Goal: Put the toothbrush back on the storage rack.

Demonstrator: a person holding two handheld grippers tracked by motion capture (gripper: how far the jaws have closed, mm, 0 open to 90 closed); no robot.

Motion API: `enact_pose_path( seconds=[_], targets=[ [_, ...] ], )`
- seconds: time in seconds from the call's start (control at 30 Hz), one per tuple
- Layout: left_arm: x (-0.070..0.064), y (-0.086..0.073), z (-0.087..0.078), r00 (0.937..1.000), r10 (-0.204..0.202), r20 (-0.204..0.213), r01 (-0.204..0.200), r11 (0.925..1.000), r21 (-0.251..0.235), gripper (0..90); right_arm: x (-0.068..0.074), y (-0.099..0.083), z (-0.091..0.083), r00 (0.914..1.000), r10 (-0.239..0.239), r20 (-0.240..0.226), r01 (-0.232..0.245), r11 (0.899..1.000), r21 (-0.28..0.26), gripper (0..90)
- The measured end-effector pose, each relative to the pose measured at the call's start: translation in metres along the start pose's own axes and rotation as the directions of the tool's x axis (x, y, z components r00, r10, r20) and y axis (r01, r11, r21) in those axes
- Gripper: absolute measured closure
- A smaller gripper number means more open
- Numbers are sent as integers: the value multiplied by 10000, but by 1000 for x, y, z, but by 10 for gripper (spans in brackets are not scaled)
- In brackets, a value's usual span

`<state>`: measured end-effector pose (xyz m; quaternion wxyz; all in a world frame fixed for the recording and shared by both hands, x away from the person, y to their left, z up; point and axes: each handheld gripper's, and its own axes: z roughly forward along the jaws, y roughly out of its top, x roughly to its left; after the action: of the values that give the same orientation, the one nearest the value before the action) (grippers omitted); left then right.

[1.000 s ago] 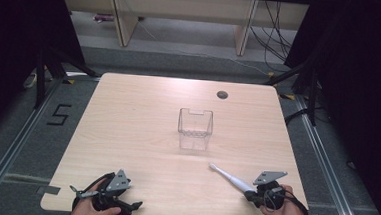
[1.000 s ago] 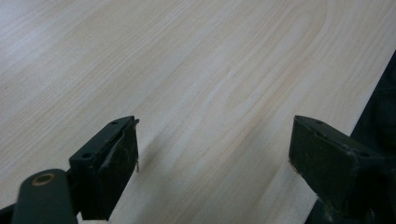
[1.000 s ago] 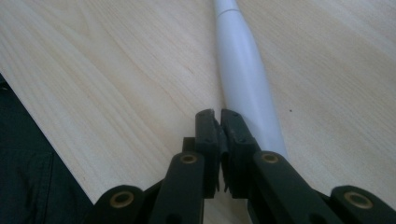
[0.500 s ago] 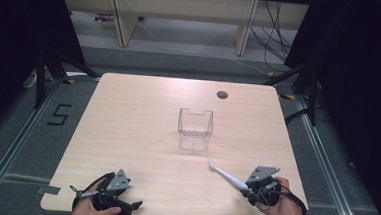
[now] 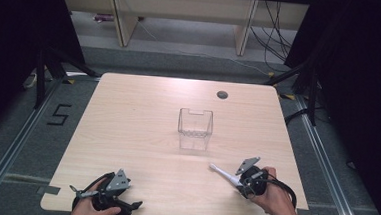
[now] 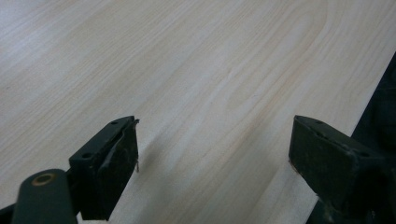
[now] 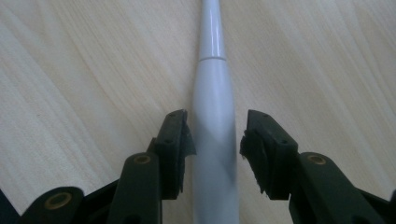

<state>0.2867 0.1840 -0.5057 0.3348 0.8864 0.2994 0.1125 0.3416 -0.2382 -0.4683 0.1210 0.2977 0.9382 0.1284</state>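
Note:
A white, tapered stick-like tool [image 5: 222, 172] lies on the wooden table [image 5: 136, 134] near the front right, its thin tip toward the middle. In the right gripper view its thick handle [image 7: 214, 93] runs between my right gripper's [image 7: 215, 135] two jaws, which straddle it closely; a thin gap shows on one side, so the gripper is open. A hand holds that right gripper [image 5: 240, 182] at the tool's near end. My left gripper [image 5: 109, 196] rests at the front left edge, and its jaws [image 6: 212, 140] stand wide open over bare wood.
A clear, empty plastic box [image 5: 194, 129] stands upright in the middle of the table, beyond the tool. A dark round grommet [image 5: 222, 95] sits near the far edge. Shelving and cables lie on the floor behind the table.
My right gripper has slid left and forward along the table, bringing its jaws around the white tool's handle. The left gripper has stayed put.

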Motion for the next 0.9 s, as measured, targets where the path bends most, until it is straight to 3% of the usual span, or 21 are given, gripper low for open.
enact_pose_path(
  seconds=[0.27, 0.63, 0.67, 0.73, 0.9],
  targets=[
    [0, 0, 0, 10000, -9, 7, 9, 10000, 14, 151, -4, 5, 8, 9986, -461, -252, 472, 9979, 434, 619],
    [0, 0, 0, 10000, 5, 15, -5, 10000, 7, 151, -7, 15, 12, 9969, -421, -661, 501, 9910, 1245, 658],
    [-1, 0, 0, 10000, -29, 20, 29, 10000, -13, 151, -9, 16, 13, 9940, -701, -836, 803, 9888, 1256, 658],
    [-1, 0, 0, 10000, -4, 23, 4, 10000, 5, 151, -10, 20, 13, 9928, -579, -1050, 747, 9835, 1646, 659],
    [-1, 0, 0, 10000, -13, 36, 13, 10000, 10, 151, -14, 24, 15, 9896, -398, -1382, 663, 9790, 1929, 661]
  ],
)
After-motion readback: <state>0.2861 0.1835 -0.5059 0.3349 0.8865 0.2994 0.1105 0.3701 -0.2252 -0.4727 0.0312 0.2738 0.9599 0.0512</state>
